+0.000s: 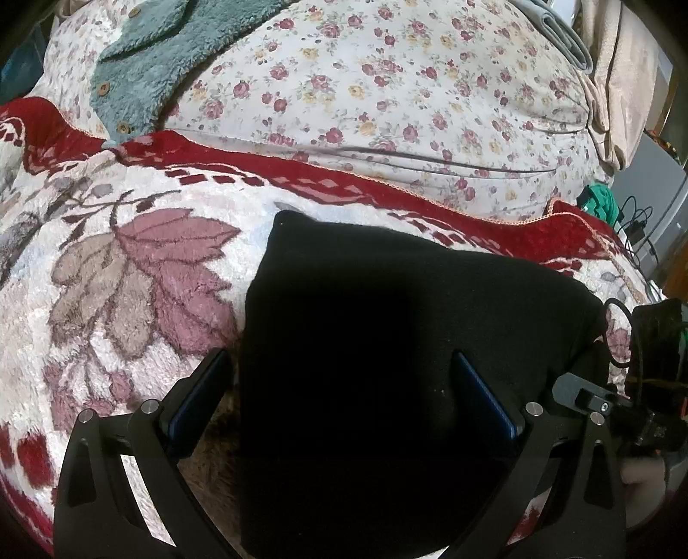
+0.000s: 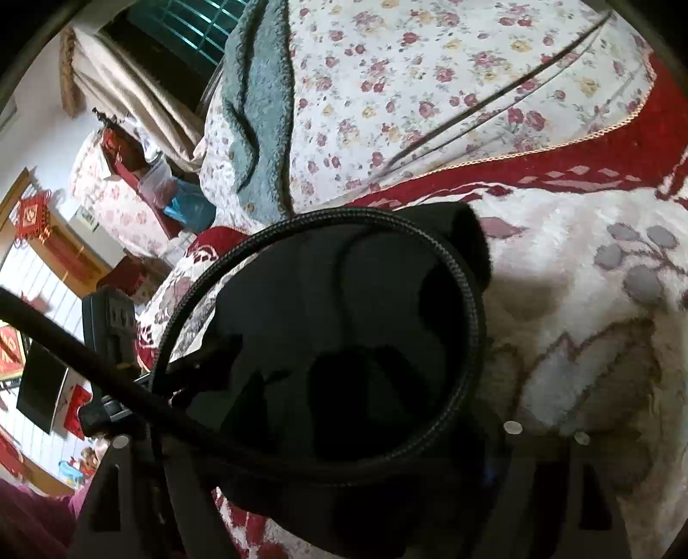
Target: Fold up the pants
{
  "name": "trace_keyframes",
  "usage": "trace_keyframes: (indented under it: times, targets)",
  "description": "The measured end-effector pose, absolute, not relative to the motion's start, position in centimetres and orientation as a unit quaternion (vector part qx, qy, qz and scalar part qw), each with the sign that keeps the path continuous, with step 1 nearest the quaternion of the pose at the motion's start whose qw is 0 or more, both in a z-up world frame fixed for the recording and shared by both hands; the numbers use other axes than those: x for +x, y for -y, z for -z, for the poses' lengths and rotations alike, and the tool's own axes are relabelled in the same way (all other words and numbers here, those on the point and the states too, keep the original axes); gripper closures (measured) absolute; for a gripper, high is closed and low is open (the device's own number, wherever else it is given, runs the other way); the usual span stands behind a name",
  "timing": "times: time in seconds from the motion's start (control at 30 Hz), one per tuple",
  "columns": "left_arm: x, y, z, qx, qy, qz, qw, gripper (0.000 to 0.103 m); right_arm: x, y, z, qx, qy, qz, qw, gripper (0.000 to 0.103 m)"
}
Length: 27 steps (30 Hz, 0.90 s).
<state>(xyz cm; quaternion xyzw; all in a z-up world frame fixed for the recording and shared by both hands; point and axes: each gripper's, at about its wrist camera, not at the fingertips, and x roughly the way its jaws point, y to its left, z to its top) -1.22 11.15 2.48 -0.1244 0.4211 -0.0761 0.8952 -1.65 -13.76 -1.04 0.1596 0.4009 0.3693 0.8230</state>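
The black pants (image 1: 387, 344) lie folded into a thick rectangle on the fleece leaf-pattern blanket (image 1: 129, 279). My left gripper (image 1: 344, 387) is open, its blue-padded fingers (image 1: 202, 395) spread wide over the near left part of the pants, apart from the cloth. The other gripper's body (image 1: 602, 400) shows at the pants' right edge. In the right wrist view the pants (image 2: 344, 322) fill the middle, and a braided black cable (image 2: 468, 301) loops in front of them. My right gripper's fingers are lost in dark shadow at the bottom of that view.
A floral quilt (image 1: 408, 86) lies beyond the blanket with a teal fleece garment (image 1: 146, 60) on it. Folded grey cloth (image 1: 563, 38) sits far right. Cables and a charger (image 1: 636, 232) hang off the bed's right edge. Room furniture (image 2: 64, 258) shows left.
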Motion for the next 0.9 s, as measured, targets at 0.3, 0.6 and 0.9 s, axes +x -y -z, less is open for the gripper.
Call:
trace_keyframes:
  times: [0.3,0.6,0.9]
  targets:
    - [-1.8,-10.3,-3.2,-0.102,-0.405,0.095,0.904,0.023,-2.4,13.1,0.4,0.125,-0.393,-0.354,0.840,0.036]
    - [-2.6,-11.5,-5.6,-0.131,-0.377,0.117,0.909,0.058,-3.5,13.1,-1.8,0.110,-0.363,-0.363,0.851,0.055]
    - [-2.6,-11.0,-9.0,-0.130,-0.350,0.119,0.920,0.059,-3.4,13.5,-5.1,0.120,-0.336,-0.366,0.860,0.055]
